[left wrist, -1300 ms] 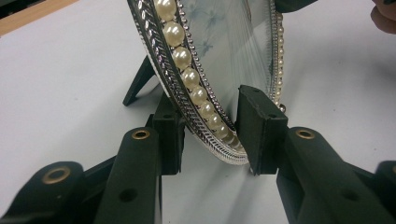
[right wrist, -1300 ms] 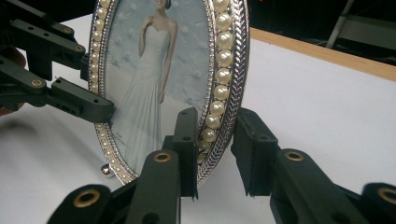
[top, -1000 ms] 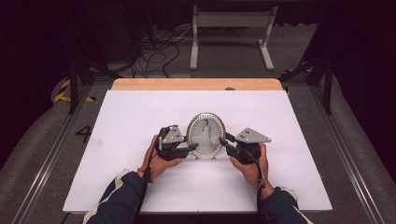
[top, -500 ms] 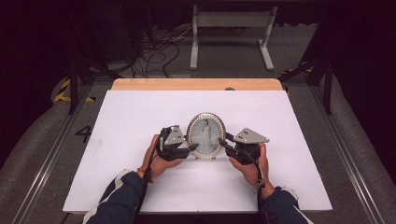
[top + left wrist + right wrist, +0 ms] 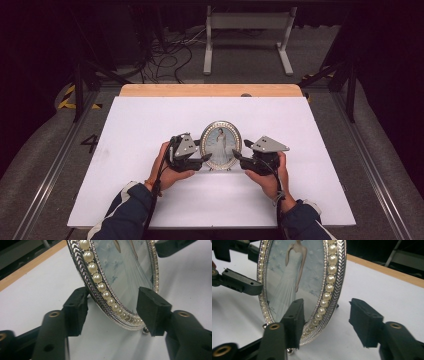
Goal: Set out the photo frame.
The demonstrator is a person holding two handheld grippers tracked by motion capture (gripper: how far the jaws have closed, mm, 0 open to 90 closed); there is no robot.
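Observation:
An oval photo frame (image 5: 220, 144) with a silver rim and a ring of pearls stands upright at the middle of the white table (image 5: 150, 125); its picture shows a figure in a white dress. My left gripper (image 5: 205, 159) is at the frame's left edge. In the left gripper view its jaws (image 5: 113, 311) are open and straddle the lower rim (image 5: 105, 293), one pad behind and one before the glass. My right gripper (image 5: 236, 155) is at the right edge, also open, its jaws (image 5: 329, 321) astride the rim (image 5: 332, 287). Each gripper is held by a hand.
A wooden strip (image 5: 210, 90) runs along the table's far edge. Beyond it on the floor are a white metal stand (image 5: 247, 30) and loose cables (image 5: 170, 55). Metal rails (image 5: 55, 165) flank the table on both sides.

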